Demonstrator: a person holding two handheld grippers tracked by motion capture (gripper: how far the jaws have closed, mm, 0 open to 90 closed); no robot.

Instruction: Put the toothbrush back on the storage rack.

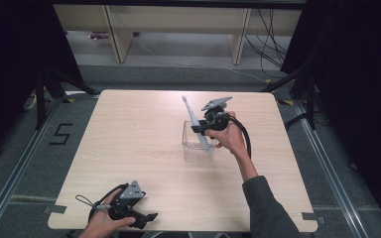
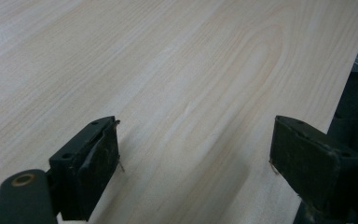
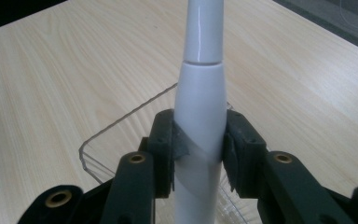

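A "5" [image 1: 61,134] is marked in black on the grey floor [image 1: 25,148] to the left of the table [image 1: 129,148]; no other writing can be read.

The table, a pale wood-grain top, is seen bearing both grippers. Beyond its far edge, pale furniture legs [image 1: 118,39] and loose cables [image 1: 273,44] are noted on the floor.

A clear box [image 1: 197,145], open at the top, is set on the table directly below the right gripper [image 1: 200,129]. The lower end of a white toothbrush [image 1: 194,121] is seen inside it, and the rest rises out, tilted away toward the far side, with the head above and beyond the gripper. In the right gripper view the box rim [image 3: 121,122] is seen just under and ahead of the jaws.

The right gripper is held in the right hand [image 1: 230,136] over the box. Its jaws are closed on the toothbrush [image 3: 200,116], one pad pressed against each side of the handle, just below the seam where the narrower neck joins the body.

The left gripper [image 1: 146,218] is held in the left hand [image 1: 104,218] at the near edge of the table, well apart from the box. In the left gripper view its jaws are spread wide, with nothing between them but bare table [image 2: 186,93]. Whether the gripper [image 2: 193,149] touches the surface cannot be told.
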